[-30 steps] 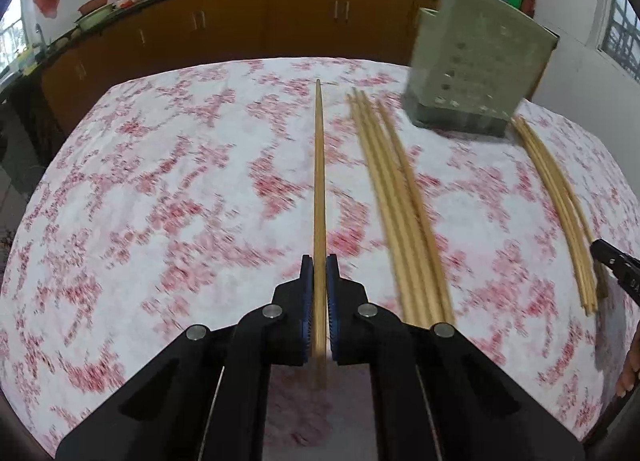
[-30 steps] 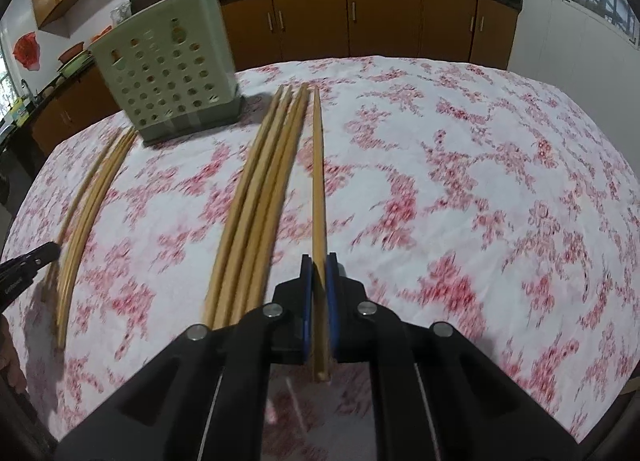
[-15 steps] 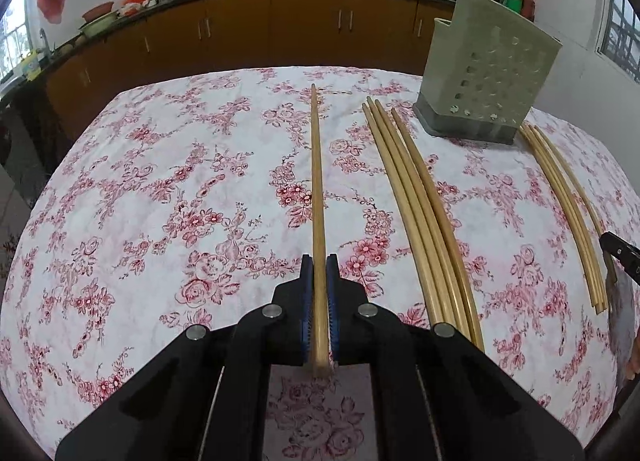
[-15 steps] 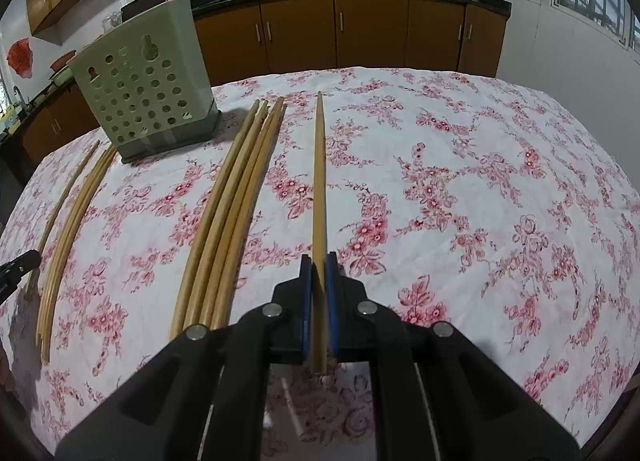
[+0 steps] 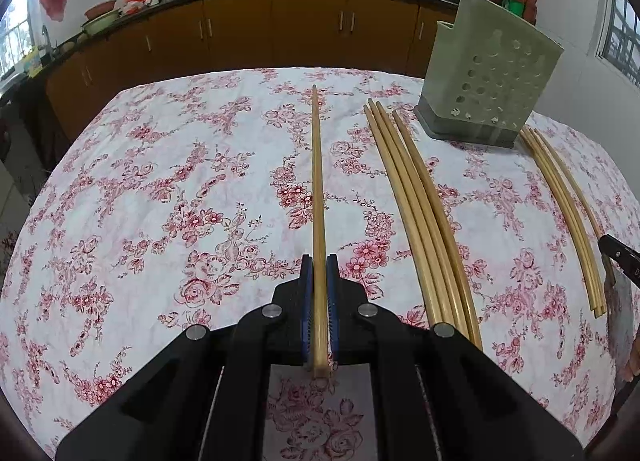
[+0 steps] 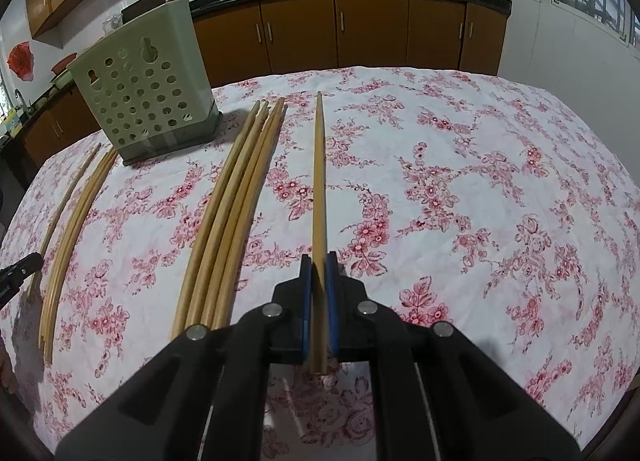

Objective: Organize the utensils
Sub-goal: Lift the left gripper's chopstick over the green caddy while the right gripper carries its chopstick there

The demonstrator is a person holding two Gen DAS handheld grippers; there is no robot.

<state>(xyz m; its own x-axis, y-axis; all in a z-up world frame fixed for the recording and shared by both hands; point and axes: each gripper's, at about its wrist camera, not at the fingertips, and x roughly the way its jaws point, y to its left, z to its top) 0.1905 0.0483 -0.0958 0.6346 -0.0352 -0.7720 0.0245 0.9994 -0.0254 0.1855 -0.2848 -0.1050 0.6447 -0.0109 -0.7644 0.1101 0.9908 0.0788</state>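
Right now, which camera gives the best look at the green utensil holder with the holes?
The right wrist view. There the green holder stands nearer and sharper, its holed face and dark base in plain sight, beside a bunch of chopsticks. The left wrist view shows the same holder farther out toward the right edge, paler and blurrier.

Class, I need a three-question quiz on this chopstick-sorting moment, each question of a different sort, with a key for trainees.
1. True or false: the left tongs are shut on a single long wooden chopstick.
2. Multiple choice: in the right wrist view, the pale green perforated plastic holder stands (A) left of the loose bundle of wooden chopsticks, (B) right of it, (C) on top of it.
3. Fill in: the right tongs grip one ______ over the white tablecloth with red flowers.

Key: 1 true; 2 A; 3 chopstick.
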